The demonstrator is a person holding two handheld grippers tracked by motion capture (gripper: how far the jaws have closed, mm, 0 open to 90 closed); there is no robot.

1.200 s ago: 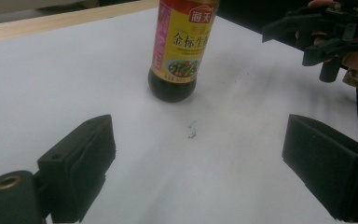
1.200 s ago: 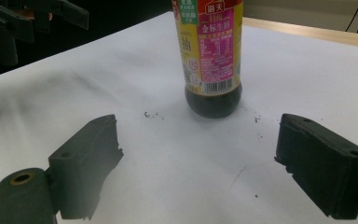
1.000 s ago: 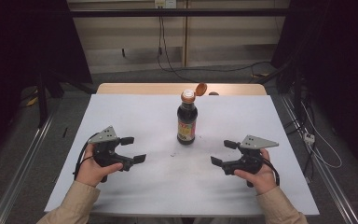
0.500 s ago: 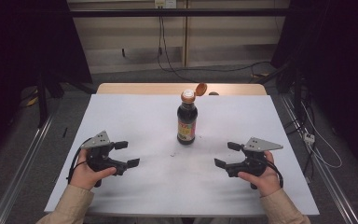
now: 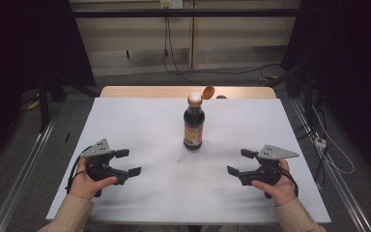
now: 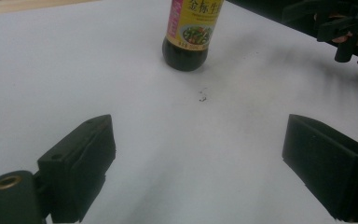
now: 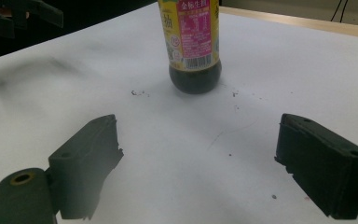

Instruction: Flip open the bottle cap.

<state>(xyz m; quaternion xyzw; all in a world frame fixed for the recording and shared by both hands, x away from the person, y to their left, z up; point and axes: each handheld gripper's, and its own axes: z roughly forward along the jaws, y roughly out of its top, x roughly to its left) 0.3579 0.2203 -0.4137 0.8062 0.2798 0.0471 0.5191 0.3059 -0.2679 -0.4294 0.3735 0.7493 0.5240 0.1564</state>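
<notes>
Bottle (image 5: 193, 126) of dark sauce was seen upright in the high view, at the middle of the white counter (image 5: 140, 121), toward its far half, with its orange flip cap (image 5: 208, 92) hinged open. The left gripper (image 5: 128, 163) was held near the counter's near-left part and the right gripper (image 5: 237, 162) near its near-right part, both well apart from the bottle, each with jaws spread wide and nothing between them.

From the left gripper view, the two black jaws were seen far apart over bare white surface; the bottle (image 6: 192, 32) was placed beyond them, its yellow label turned this way, and the right gripper (image 6: 340, 23) was glimpsed at the far right edge.

From the right gripper view, the jaws were likewise parted wide and empty. The bottle (image 7: 193, 44) was set beyond them, its pink label shown, with small dark specks (image 7: 139, 93) scattered on the counter beside its base.
</notes>
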